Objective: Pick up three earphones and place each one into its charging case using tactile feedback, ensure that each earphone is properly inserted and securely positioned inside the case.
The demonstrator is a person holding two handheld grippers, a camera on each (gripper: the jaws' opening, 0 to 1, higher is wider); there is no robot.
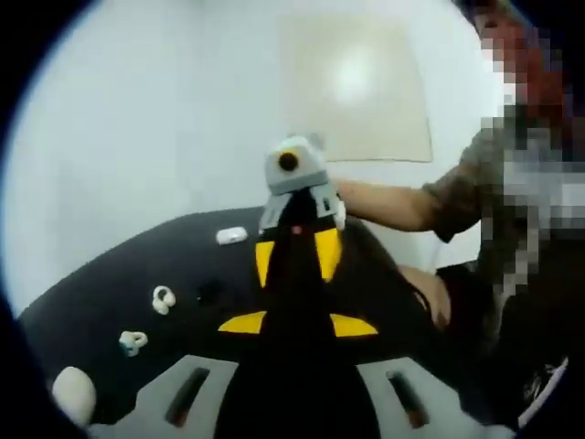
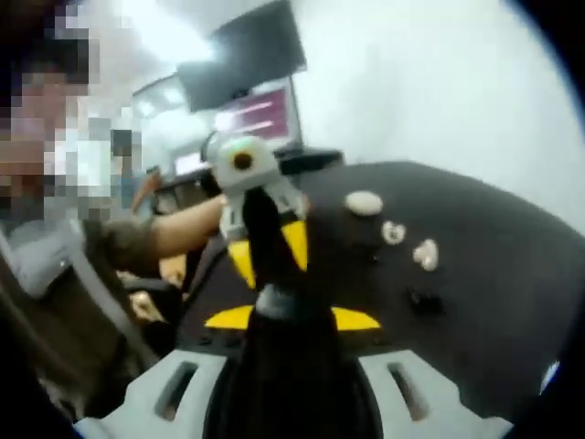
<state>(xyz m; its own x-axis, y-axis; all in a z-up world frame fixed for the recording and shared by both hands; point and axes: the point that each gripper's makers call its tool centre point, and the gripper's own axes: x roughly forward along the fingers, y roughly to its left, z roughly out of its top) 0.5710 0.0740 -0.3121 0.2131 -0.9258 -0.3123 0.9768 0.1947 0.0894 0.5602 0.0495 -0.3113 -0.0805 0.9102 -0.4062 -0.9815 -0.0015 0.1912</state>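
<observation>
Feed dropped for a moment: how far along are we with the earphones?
Nothing looks done. Two loose earphones lie on the dark table, beside a white case and another. Neither gripper clearly holds anything; each faces the other. All three placements seem left.

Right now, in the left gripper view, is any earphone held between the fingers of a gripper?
No. The white earphone and the pale blue earphone both lie loose on the black table, away from the grippers.

Soft blur throughout, bright overhead glare, fisheye-warped edges
</observation>
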